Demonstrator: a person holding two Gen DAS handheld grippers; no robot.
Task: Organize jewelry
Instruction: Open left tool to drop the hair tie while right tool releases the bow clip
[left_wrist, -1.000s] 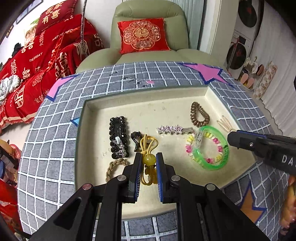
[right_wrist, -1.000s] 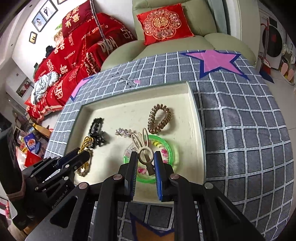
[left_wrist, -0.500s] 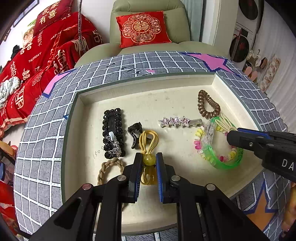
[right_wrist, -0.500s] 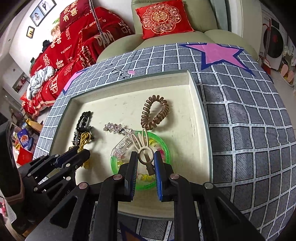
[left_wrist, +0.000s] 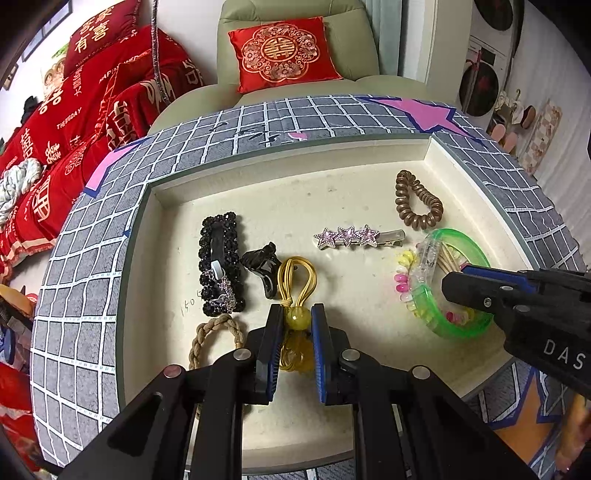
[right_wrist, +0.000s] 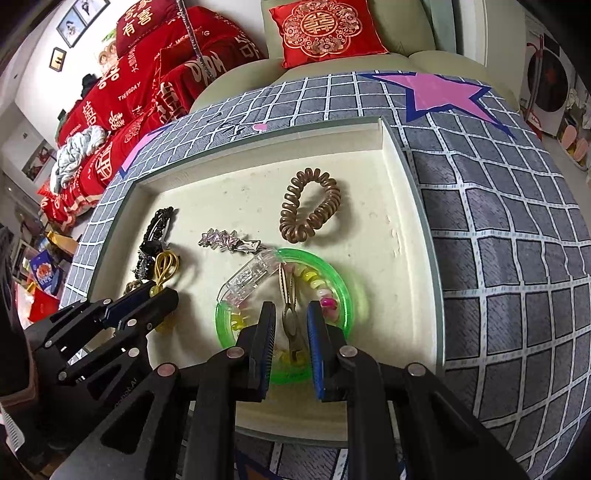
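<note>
Two grippers work over one cream tray set on a grey grid cloth. The left gripper has its jaws drawn close on the yellow bead of a gold cord hair tie; the bead sits right between the tips, pads touching or nearly touching it, and the cord loop fans out ahead of the jaws toward a small black claw clip. The right gripper stands with its jaws narrowly apart around a thin tan hair clip that lies over a green bangle — whether the pads actually press the clip I cannot tell. The left wrist view alone shows a braided beige hair tie just left of the left gripper and the full face of a black rhinestone barrette; in the right wrist view that barrette is seen edge-on and the braid is mostly hidden behind the left gripper. The right wrist view shows a clear plastic clip resting across the bangle's rim and pastel beads inside it, which the right gripper partly covers in the other view. Beyond these lie a star hair clip and a brown spiral hair tie, apart from both grippers.
</note>
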